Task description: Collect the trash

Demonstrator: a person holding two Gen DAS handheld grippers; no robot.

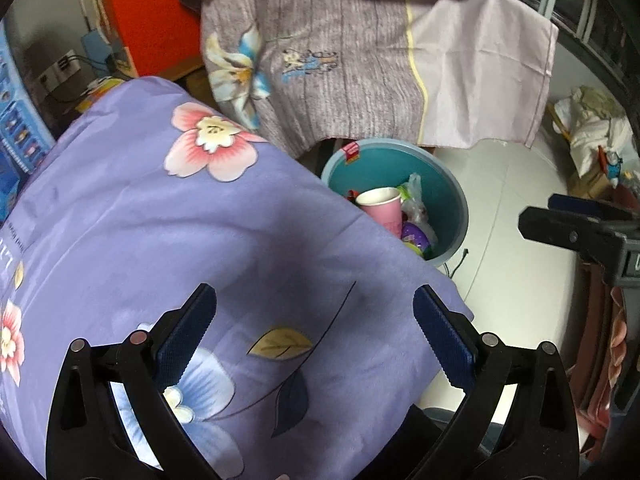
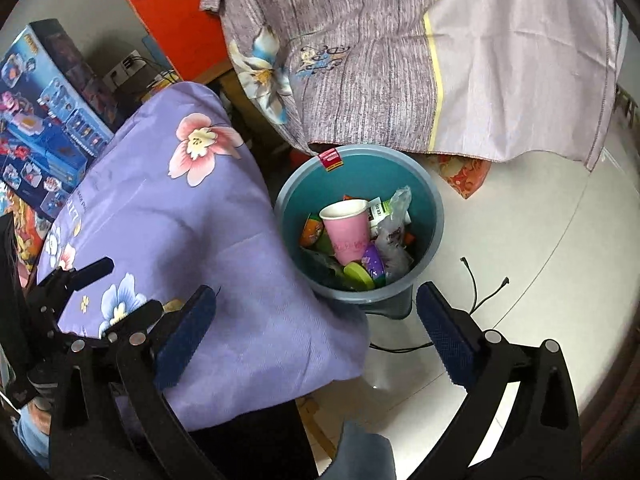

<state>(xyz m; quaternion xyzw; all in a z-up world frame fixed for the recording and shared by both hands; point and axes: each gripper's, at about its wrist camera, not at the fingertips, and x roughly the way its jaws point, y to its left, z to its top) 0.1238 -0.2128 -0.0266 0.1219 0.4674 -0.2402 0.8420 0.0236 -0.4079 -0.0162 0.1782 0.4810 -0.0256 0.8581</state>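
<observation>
A teal bin (image 2: 424,196) (image 1: 448,184) stands on the white floor beside a table draped in purple floral cloth (image 1: 160,220) (image 2: 192,216). Inside lie a pink paper cup (image 2: 348,228) (image 1: 382,206), a purple and green ball (image 2: 370,266), clear plastic wrap (image 2: 394,236) and other scraps. My right gripper (image 2: 316,334) hangs open above the bin's near rim and the cloth's edge, nothing between its fingers. My left gripper (image 1: 314,332) is open over the purple cloth, empty. The right gripper's fingers (image 1: 568,232) show at the right edge of the left wrist view.
A grey and lilac cloth (image 2: 400,52) drapes over furniture behind the bin. An orange box (image 2: 176,12) stands at the back, toy boxes (image 2: 44,120) at the left. A thin black cable (image 2: 476,296) lies on the floor right of the bin. A pile of bags (image 1: 592,128) sits far right.
</observation>
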